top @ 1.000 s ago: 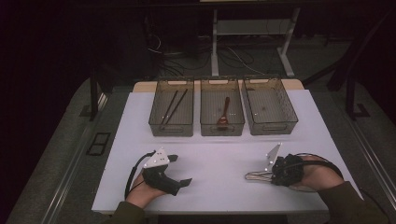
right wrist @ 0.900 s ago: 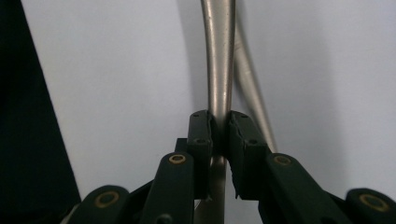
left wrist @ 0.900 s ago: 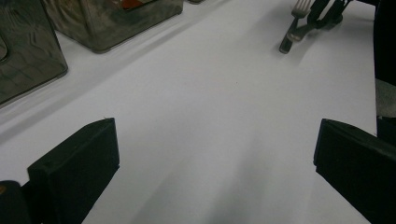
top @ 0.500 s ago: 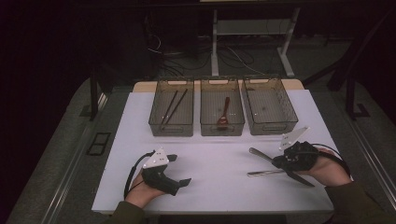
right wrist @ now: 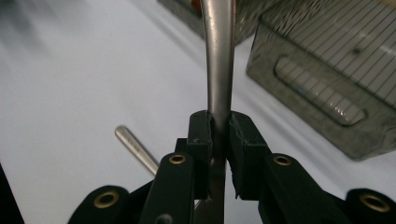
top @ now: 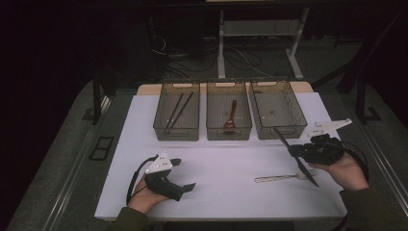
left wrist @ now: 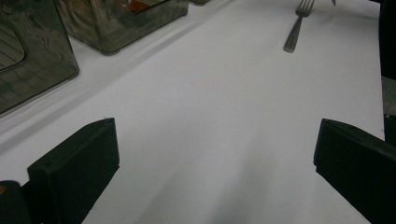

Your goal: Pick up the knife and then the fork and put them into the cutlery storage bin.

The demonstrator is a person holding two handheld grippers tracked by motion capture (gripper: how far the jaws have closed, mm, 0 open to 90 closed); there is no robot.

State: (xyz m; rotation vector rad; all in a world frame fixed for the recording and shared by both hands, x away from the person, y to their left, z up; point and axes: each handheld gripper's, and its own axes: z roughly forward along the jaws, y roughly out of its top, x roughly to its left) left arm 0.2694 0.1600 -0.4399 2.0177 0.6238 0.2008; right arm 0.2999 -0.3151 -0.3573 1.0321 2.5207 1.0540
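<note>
My right gripper hovers at the table's right, in front of the right-hand bin. It is shut on a long metal utensil that slants from near that bin's front wall down toward the person. In the right gripper view the pads clamp the utensil's handle, which rises straight up from my right gripper. A metal fork lies flat on the white tabletop just below; its handle shows under the jaws. My left gripper rests at the front left, open and empty.
Three clear bins stand in a row at the back: the left one holds dark chopsticks, the middle one a reddish spoon. The fork shows far ahead in the left gripper view. The white tabletop spreads between the hands.
The right hand rose and drew to the right with the utensil in its jaws, swinging it from level to slanted. The fork stayed on the table. The left hand kept still.
</note>
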